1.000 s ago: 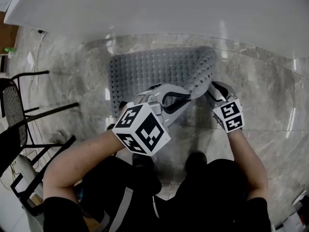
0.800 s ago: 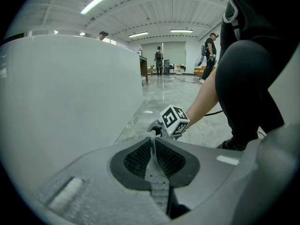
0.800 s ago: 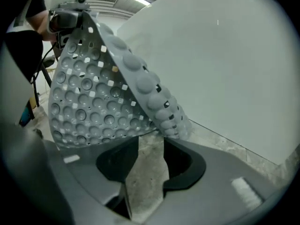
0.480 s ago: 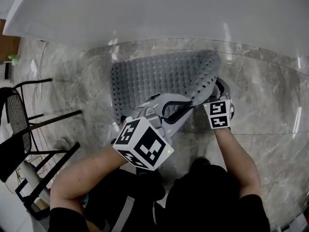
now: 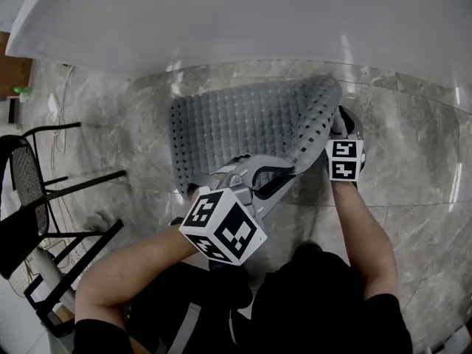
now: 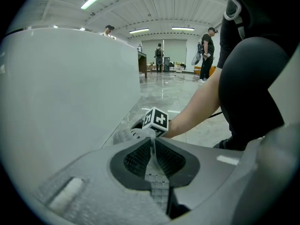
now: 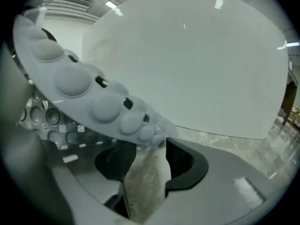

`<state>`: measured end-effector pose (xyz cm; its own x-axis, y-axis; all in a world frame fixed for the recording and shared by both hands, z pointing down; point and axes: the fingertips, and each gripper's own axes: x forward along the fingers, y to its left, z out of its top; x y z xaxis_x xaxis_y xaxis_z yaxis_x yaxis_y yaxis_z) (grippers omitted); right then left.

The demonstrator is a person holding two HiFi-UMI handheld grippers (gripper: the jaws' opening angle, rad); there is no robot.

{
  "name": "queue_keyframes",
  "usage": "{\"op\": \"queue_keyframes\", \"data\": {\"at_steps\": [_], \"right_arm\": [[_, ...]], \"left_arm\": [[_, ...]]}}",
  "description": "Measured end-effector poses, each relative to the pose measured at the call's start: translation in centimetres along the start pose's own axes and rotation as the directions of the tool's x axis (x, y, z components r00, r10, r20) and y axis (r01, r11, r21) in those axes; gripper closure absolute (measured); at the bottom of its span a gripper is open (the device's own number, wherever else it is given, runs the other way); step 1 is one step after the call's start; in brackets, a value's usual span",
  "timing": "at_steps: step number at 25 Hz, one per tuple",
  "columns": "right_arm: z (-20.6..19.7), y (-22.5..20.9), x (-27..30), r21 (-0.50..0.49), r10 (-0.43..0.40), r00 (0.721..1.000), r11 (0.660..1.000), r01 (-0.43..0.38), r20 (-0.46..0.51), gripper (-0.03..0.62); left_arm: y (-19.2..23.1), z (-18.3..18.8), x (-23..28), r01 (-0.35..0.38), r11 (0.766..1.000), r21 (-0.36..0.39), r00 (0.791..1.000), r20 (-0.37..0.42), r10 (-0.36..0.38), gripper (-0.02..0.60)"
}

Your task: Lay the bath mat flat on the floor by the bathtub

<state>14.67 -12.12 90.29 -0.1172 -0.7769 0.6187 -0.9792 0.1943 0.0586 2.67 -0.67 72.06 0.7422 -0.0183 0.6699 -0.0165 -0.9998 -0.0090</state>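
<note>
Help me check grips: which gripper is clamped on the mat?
The left gripper, shut on the bath mat; right gripper's jaws have just been opening, mat loose at their tips.

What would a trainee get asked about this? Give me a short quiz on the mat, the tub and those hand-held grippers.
1. True or false: the mat lies fully flat on the floor.
2. What is the left hand-held gripper clamped on? A) a towel B) the mat's edge C) a hose
3. What big white thing stands just beyond the mat?

Key
1. False: its right side curls up off the floor.
2. B.
3. The tub.
</note>
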Motion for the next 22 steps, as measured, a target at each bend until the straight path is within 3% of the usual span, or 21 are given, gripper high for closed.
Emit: {"op": "queue_keyframes", "data": {"at_steps": [9,13,16,19,22], "right_arm": [[0.8,-5.0,-2.0,-0.076,-0.055,0.998,0.996,0.055,0.003,0.497],[1.1,-5.7,-2.5,0.069,0.012,1.000,0.998,-0.014,0.020,0.507],[2.0,-5.6,-2.6,0.180,0.077,0.995,0.980,-0.086,0.059,0.517],[3.1,-5.2,-2.6,0.328,0.157,0.980,0.926,-0.189,0.121,0.523],[4.5,-4.5,-2.7,0.489,0.263,0.934,0.798,-0.352,0.243,0.523]], "left_arm": [[-1.2,-0.3,1.6,0.063,0.998,0.001,0.998,-0.008,-0.063,0.548],[-1.4,-0.4,2.3,0.086,0.996,-0.004,0.996,-0.012,-0.086,0.548],[-1.3,-0.1,2.8,0.095,0.995,-0.021,0.995,-0.006,-0.095,0.548],[-1.1,0.0,3.1,0.102,0.994,-0.035,0.995,0.000,-0.103,0.548],[-1.0,-0.1,3.3,0.107,0.993,-0.041,0.994,0.001,-0.107,0.548]]}}
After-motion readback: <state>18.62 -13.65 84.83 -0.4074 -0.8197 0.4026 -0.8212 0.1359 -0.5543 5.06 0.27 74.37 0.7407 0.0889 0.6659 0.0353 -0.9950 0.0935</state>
